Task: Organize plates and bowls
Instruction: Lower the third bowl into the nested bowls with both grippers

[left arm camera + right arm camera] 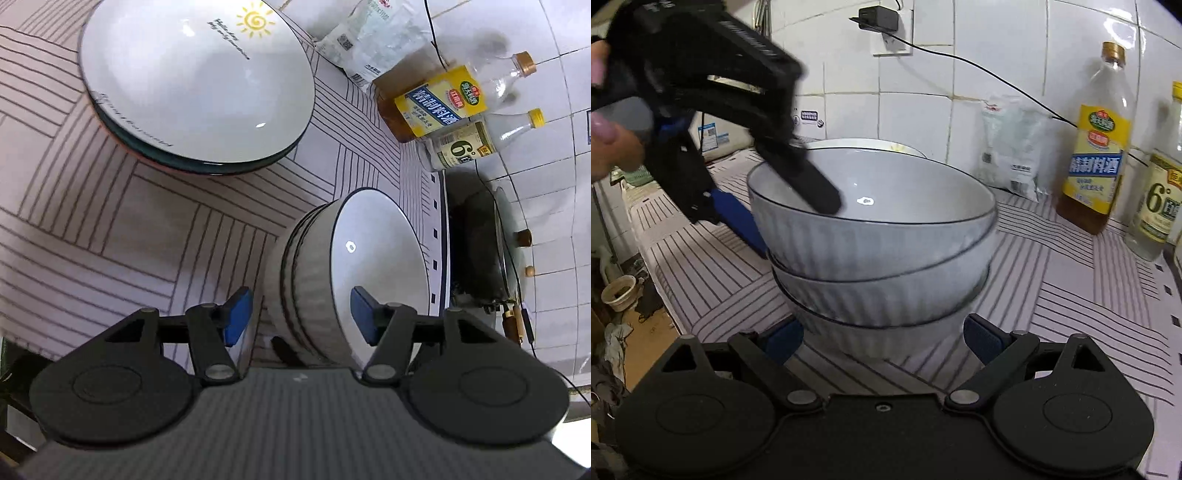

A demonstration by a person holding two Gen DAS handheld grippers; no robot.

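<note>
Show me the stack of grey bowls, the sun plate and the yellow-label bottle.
stack of grey bowls (875, 254): right wrist view, ribbed side.
sun plate (207, 96): left wrist view, inner face.
yellow-label bottle (1097, 162): right wrist view, label.

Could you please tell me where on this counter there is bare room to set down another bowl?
The widest bare patch of striped mat lies between the plate stack and the bowl stack, stretching toward the counter's front edge. The wall side is crowded: bag, bottles, and a lidded wok beside the bowls.
</note>
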